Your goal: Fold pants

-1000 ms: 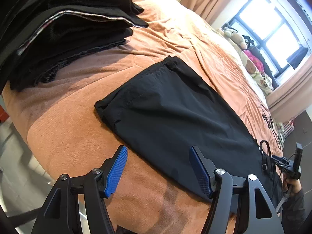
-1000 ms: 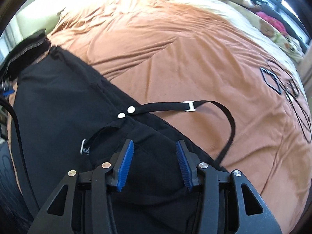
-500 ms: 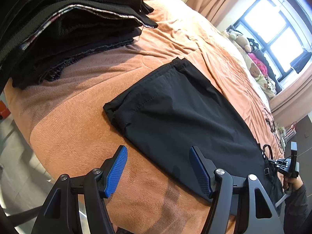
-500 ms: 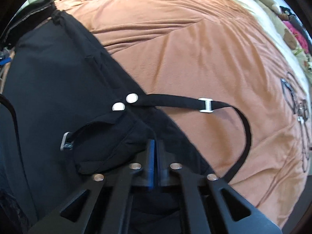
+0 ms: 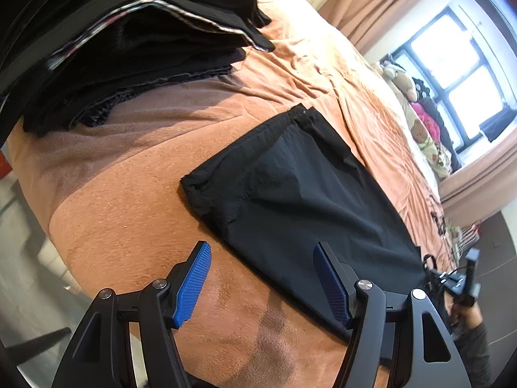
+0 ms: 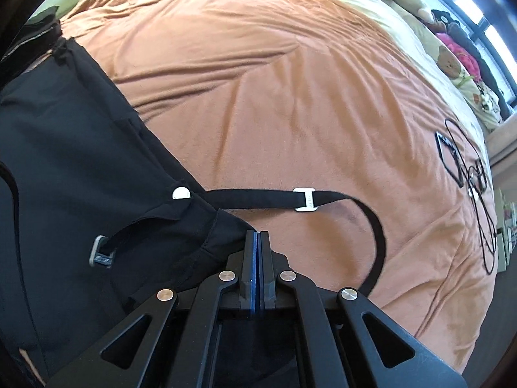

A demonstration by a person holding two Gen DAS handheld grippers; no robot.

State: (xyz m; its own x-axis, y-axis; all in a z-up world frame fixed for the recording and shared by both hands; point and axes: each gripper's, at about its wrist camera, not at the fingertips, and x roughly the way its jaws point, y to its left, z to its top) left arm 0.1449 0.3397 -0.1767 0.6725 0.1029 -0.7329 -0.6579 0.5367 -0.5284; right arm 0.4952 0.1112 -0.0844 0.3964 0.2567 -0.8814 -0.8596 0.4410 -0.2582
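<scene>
Across the middle of the left wrist view, the black pants (image 5: 300, 200) lie flat on an orange bed cover (image 5: 135, 213), running from a hem end near the centre down toward the lower right of the frame. The left tool (image 5: 261, 278) fills the bottom of that frame with its blue pads (image 5: 194, 283) standing well apart; nothing is between them, and the near edge of the pants passes just behind the right-hand pad. A stack of dark folded clothes (image 5: 135, 48) sits in the upper left, apart from the pants. Soft toys (image 5: 400, 79) lie along the far edge of the bed at the upper right, below a window (image 5: 452, 64) with curtains. At the lower right edge a hand (image 5: 467, 315) holds the right tool, small and partly cut off.

Seen from the right wrist, the waist end of the pants (image 6: 64, 168) covers the left side of the frame. The right tool (image 6: 257, 242) has its jaws pressed together at bottom centre, with black fabric bunched against their left side; the pads appear to pinch the waistband edge, though the cloth between them is hidden. A black strap (image 6: 258, 195) with a silver buckle (image 6: 305, 199) runs from a silver snap (image 6: 181, 193) rightward over the cover and curls back down toward the tool.
</scene>
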